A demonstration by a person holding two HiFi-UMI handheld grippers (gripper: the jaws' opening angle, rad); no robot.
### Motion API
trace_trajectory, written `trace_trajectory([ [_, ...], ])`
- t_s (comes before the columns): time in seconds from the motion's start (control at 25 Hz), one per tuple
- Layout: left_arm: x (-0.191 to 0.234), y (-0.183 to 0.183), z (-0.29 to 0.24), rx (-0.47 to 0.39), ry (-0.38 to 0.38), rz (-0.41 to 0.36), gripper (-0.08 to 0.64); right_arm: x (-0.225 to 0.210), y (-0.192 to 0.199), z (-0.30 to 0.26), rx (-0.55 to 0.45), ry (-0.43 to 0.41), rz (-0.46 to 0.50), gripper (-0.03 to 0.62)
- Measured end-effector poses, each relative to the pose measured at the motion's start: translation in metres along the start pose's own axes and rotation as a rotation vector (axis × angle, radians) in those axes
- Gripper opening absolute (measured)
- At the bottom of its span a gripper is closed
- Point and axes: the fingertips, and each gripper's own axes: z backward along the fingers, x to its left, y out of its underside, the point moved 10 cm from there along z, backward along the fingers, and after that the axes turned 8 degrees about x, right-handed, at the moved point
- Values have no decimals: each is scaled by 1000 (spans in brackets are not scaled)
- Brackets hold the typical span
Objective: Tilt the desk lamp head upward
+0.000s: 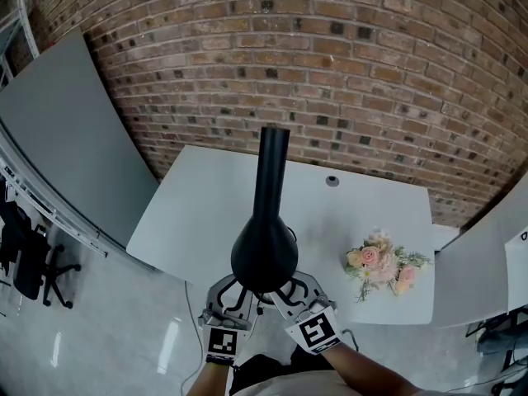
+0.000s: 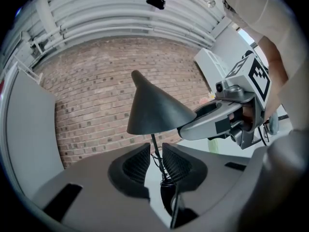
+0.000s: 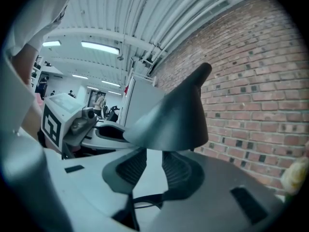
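Head view puts the lamp head (image 1: 264, 252) just above and ahead of my claws. My left claw (image 2: 155, 159) stands narrowly parted, the lamp stem (image 2: 154, 141) showing through its gap; my right claw (image 3: 153, 164) is part open, gripping nothing.

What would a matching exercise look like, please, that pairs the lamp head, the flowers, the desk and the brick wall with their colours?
Things:
1. lamp head
2. flowers
3. desk
4. brick wall

Colours:
A. white
B. reddish brown
C. black
D. pink and cream

Pairs: 1-C, 2-D, 3-A, 4-B
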Motion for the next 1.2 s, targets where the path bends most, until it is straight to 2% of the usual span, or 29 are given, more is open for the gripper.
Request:
trace_trajectory([
  [0.24,3,-9,-4,-56,-22,-23,58,-5,0,-2,-37,13,-1,97],
  [0.4,5,-9,-3,-63,-39,-19,46,-4,1,-2,-34,3,-21,94],
  [0.84,-2,-7,1,-89,-62,95,28,-4,-1,-1,-86,-8,-16,94],
  [1.04,-1,-7,3,-101,-67,95,23,-3,-1,0,-102,-1,-12,89],
  [1.2,-1,-8,8,-112,-67,103,20,3,-3,2,-85,-1,52,86],
])
